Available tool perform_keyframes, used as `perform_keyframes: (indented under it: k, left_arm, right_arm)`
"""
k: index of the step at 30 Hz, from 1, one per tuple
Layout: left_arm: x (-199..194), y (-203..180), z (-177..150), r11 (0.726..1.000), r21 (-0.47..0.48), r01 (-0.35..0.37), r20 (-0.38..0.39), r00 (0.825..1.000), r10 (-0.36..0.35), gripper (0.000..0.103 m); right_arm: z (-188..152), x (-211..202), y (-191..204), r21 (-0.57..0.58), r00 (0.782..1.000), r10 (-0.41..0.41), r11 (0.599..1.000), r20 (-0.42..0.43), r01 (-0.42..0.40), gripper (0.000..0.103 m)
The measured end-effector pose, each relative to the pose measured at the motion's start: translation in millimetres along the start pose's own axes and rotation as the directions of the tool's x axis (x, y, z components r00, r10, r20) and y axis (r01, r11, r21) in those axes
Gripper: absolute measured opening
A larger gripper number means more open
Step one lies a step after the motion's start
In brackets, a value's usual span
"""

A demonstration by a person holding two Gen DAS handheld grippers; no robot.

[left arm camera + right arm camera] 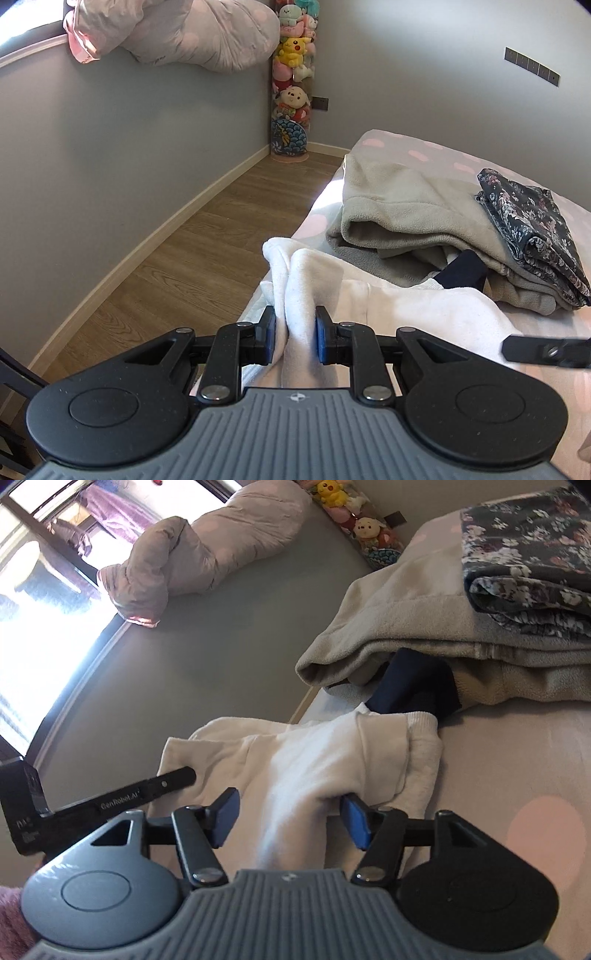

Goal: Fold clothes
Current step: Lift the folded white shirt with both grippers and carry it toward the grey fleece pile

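Observation:
A white fleece garment (424,306) lies bunched at the near edge of the bed (424,151). My left gripper (295,338) is shut on a gathered fold of it at the bed's left edge. In the right wrist view the same white garment (314,753) lies between the fingers of my right gripper (290,819), whose jaws stand apart around a ridge of the cloth. Part of the left gripper shows as a black bar (162,786) to the left.
A pile of folded clothes sits further back on the bed: a beige fleece (402,206), a dark floral garment (532,225) on top, a navy piece (461,273) underneath. Wooden floor (207,236) and grey wall lie left. A column of plush toys (293,74) stands in the corner.

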State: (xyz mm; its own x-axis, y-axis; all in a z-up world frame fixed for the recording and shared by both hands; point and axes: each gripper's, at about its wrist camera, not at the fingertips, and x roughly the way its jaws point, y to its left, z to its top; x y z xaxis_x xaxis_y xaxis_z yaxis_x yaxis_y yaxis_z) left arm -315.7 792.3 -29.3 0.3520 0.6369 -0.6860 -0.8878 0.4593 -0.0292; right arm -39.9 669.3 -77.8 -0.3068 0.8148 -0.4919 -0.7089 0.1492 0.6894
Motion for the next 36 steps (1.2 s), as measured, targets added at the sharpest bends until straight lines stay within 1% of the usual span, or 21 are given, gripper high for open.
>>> perform_keyframes:
  k: [1,2,5,7,10,12,14,15,16,17,19,22,23,24,25,26,27,28,29,32,36]
  left_arm:
    - [0.3,-0.6,0.5,1.000,-0.002,-0.003,-0.003,1.000,0.003,0.019]
    - [0.5,-1.2,0.9,1.000,-0.003,-0.007,-0.006,1.000,0.007,0.019]
    - [-0.7,-3.5,2.2,1.000,0.005,-0.013,-0.010,1.000,0.013,0.019]
    - [-0.9,-5.5,2.9,1.000,0.011,-0.018,-0.013,1.000,0.019,0.019]
    - [-0.2,-6.6,3.7,1.000,0.016,-0.024,-0.021,0.999,0.025,0.019]
    - [-0.2,-7.1,4.7,0.999,0.022,-0.025,-0.023,0.999,0.026,0.019]
    - [-0.5,-7.7,4.4,0.999,0.033,-0.027,-0.024,0.999,0.028,0.019]
    - [-0.3,-7.9,4.1,0.999,0.037,-0.027,-0.025,0.999,0.028,0.019]
    - [0.5,-8.0,3.9,0.999,0.042,-0.030,-0.027,0.999,0.031,0.019]
    - [1.4,-7.9,3.7,0.998,0.046,-0.032,-0.030,0.999,0.033,0.019]
    - [3.8,-6.9,4.1,0.998,0.046,-0.032,-0.037,0.999,0.034,0.019]
    - [7.3,-6.0,5.0,0.999,0.044,-0.028,-0.039,0.999,0.030,0.019]
    - [8.3,-5.2,5.1,0.999,0.044,-0.022,-0.039,0.999,0.024,0.019]
    - [9.2,-4.6,5.4,0.999,0.049,-0.015,-0.037,0.999,0.016,0.019]
    - [10.2,-4.0,5.6,0.998,0.056,-0.008,-0.036,0.999,0.010,0.019]
    - [12.3,-3.4,5.7,0.998,0.069,-0.003,-0.037,0.999,0.006,0.019]
    - [14.9,-2.6,5.7,0.997,0.082,0.001,-0.039,0.999,0.003,0.019]
    - [19.6,-1.3,5.4,0.995,0.096,0.001,-0.049,0.999,0.004,0.019]
    - [24.4,0.0,5.1,0.994,0.110,0.001,-0.060,0.998,0.006,0.019]
    - [38.4,6.2,2.5,0.993,0.117,0.002,-0.090,0.996,0.009,0.019]
    - [55.1,8.9,-5.5,0.991,0.134,0.000,-0.126,0.992,0.017,0.019]
  right_arm:
    - [2.2,-4.5,-4.9,0.042,1.000,-0.002,0.999,0.000,0.002,0.072]
    - [4.0,-7.9,-10.7,0.089,1.000,-0.002,0.996,0.001,0.002,0.078]
    - [8.0,-8.4,-31.2,0.236,0.999,0.034,0.971,-0.009,-0.031,0.078]
    - [8.8,-0.6,-46.2,0.346,0.997,0.074,0.936,-0.015,-0.064,0.078]
    - [7.6,15.2,-63.1,0.474,0.991,0.136,0.874,-0.018,-0.111,0.078]
    - [6.7,26.2,-71.7,0.545,0.987,0.155,0.830,-0.026,-0.116,0.078]
    - [7.4,35.3,-79.4,0.594,0.986,0.166,0.795,-0.023,-0.120,0.077]
    - [9.4,37.5,-81.6,0.594,0.987,0.159,0.796,-0.017,-0.118,0.072]
    - [11.8,39.2,-83.5,0.590,0.989,0.149,0.799,-0.013,-0.112,0.060]
    - [15.6,39.6,-83.8,0.571,0.992,0.128,0.815,-0.016,-0.096,0.053]
    - [25.1,40.1,-79.4,0.502,0.994,0.104,0.862,-0.038,-0.071,0.035]
    - [44.9,33.3,-57.3,0.301,0.997,0.065,0.952,-0.041,-0.050,0.028]
    - [51.6,29.8,-44.6,0.191,0.999,0.036,0.981,-0.034,-0.029,0.027]
    - [57.7,26.4,-31.5,0.077,1.000,0.007,0.997,-0.023,-0.005,0.025]
    - [60.9,23.1,-16.7,-0.051,1.000,-0.024,0.998,-0.008,0.024,0.025]
    - [60.7,22.2,-1.4,-0.186,0.998,-0.067,0.980,0.007,0.067,0.025]
    - [57.3,24.1,11.4,-0.300,0.994,-0.111,0.947,0.020,0.112,0.024]
    - [53.4,26.5,23.3,-0.405,0.987,-0.154,0.901,0.038,0.156,0.023]
    - [48.4,30.8,30.1,-0.477,0.980,-0.193,0.857,0.052,0.194,0.023]
    - [38.2,45.0,32.6,-0.563,0.960,-0.270,0.784,0.072,0.263,0.023]
    - [35.4,56.9,13.4,-0.540,0.949,-0.309,0.790,0.057,0.290,0.023]
